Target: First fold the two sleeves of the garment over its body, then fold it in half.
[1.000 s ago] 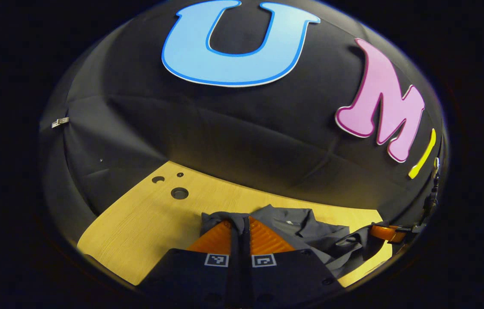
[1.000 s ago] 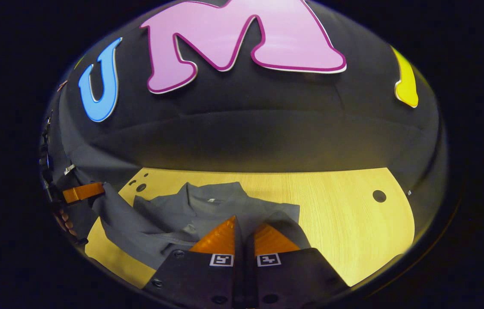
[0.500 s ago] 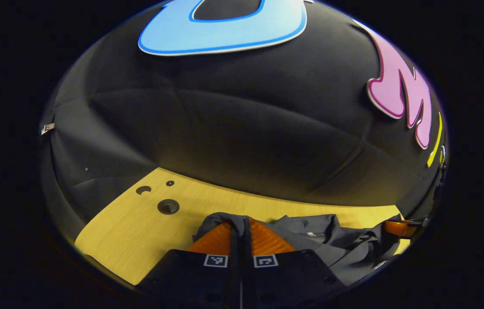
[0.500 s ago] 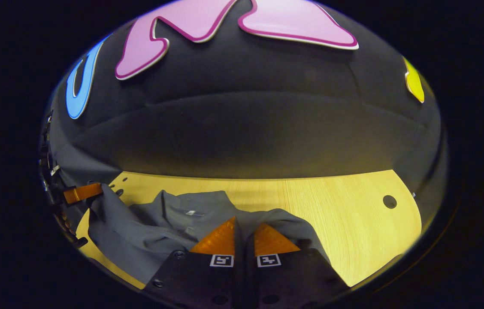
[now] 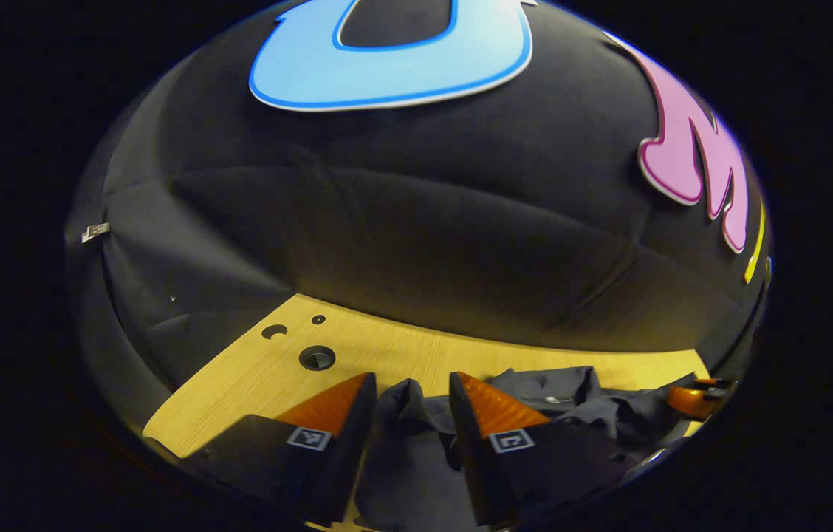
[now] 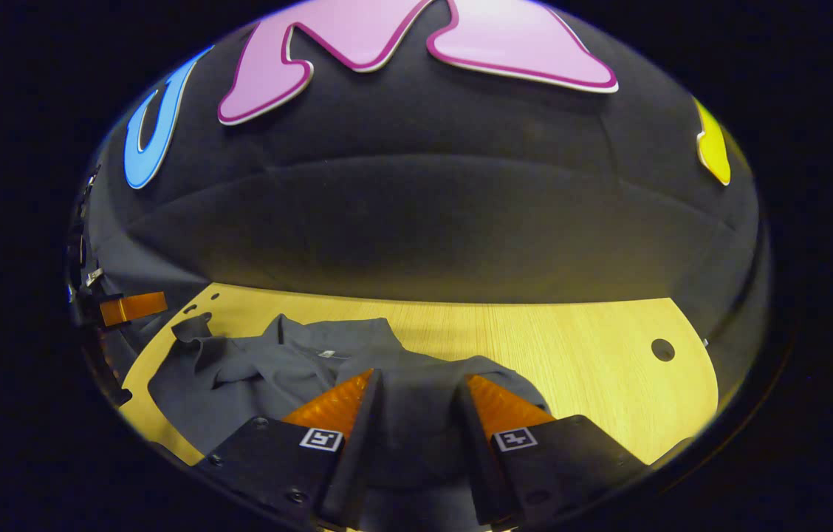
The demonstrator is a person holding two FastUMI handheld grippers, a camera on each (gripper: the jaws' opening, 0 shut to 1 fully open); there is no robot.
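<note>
A dark grey garment (image 6: pixel 269 369) lies rumpled on the wooden table (image 6: pixel 579 347), collar toward the back wall. In the right gripper view my right gripper (image 6: pixel 416 388) stands open over the garment's right part, cloth lying loose between its fingers. In the left gripper view my left gripper (image 5: pixel 408 390) is open too, with a bunched fold of the garment (image 5: pixel 416 428) resting between its fingers, pressed by neither. The left gripper (image 6: pixel 132 307) also shows far off at the left edge of the right gripper view. The right gripper (image 5: pixel 693 395) shows at the right edge of the left gripper view.
The table (image 5: pixel 239 377) has small round holes (image 5: pixel 317 357) near its back left corner and one hole (image 6: pixel 662 349) at the right. The black booth wall rises just behind the table. Bare wood lies to the right of the garment.
Both grippers went from shut on the garment's cloth to open, letting it go. The cloth has dropped and settled lower on the table.
</note>
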